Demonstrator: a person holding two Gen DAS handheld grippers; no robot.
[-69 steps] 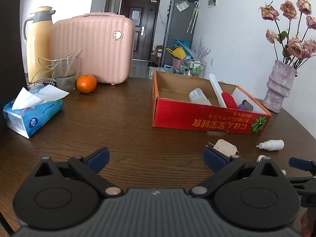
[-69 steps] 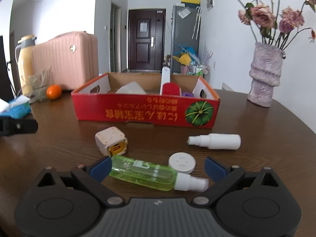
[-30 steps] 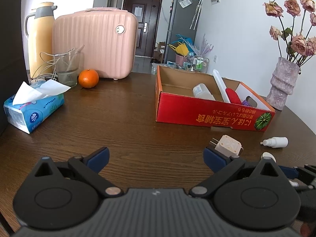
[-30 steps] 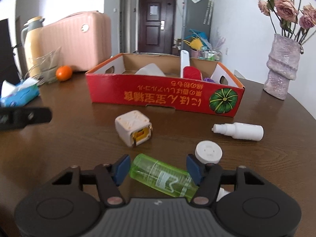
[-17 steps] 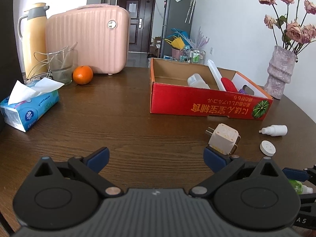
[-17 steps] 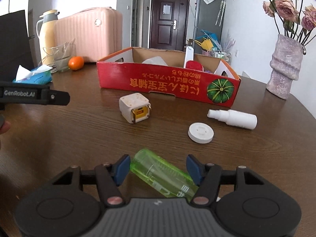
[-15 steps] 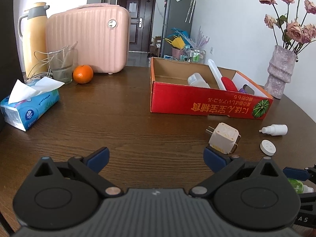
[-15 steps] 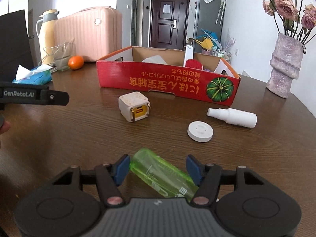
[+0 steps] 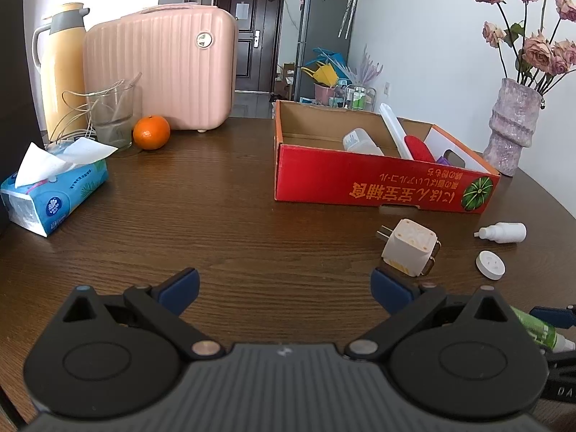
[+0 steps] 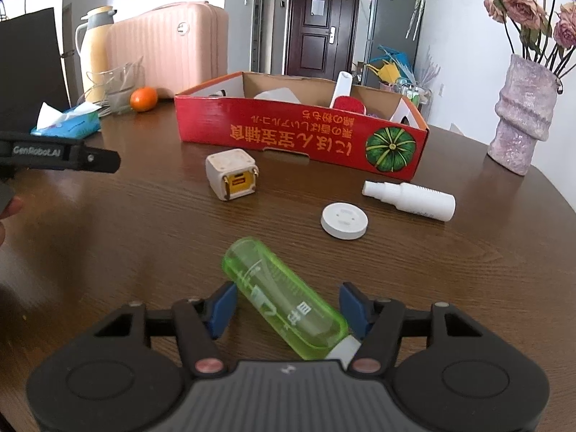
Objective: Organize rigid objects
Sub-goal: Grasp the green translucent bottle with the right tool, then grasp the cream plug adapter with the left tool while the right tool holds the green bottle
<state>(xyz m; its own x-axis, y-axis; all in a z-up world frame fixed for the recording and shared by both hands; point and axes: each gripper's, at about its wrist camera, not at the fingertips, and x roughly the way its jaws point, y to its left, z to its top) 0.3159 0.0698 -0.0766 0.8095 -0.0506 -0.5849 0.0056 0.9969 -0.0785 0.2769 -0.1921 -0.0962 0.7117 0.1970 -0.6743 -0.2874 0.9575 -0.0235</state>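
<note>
Low in the centre of the right wrist view, the right gripper [image 10: 286, 306] has a translucent green bottle [image 10: 280, 297] between its blue pads, the bottle lying slantwise with its white cap end toward the camera. Its jaws have just been closing and stand partly drawn in; the left pad seems to touch the bottle's side and the right pad sits at its cap end, though whether they truly press is hard to tell from this angle. Above it on the brown table [image 10: 144, 237] lie a white round disc [image 10: 344, 221], a white spray bottle [image 10: 410, 199] on its side to the right, and a cream cube charger [image 10: 232, 174] left of centre. Behind them, in the upper middle, stands the red cardboard box [image 10: 298, 133], already holding several items.

At the bottom of the left wrist view, the left gripper [image 9: 284, 288] stands wide open over bare wood with nothing between its pads. The charger [image 9: 408, 246] lies just above its right fingertip. A tissue pack [image 9: 54, 194] sits at the left edge, an orange [image 9: 151, 132] and a pink suitcase [image 9: 162, 72] at upper left, a vase [image 9: 511, 133] at right.
</note>
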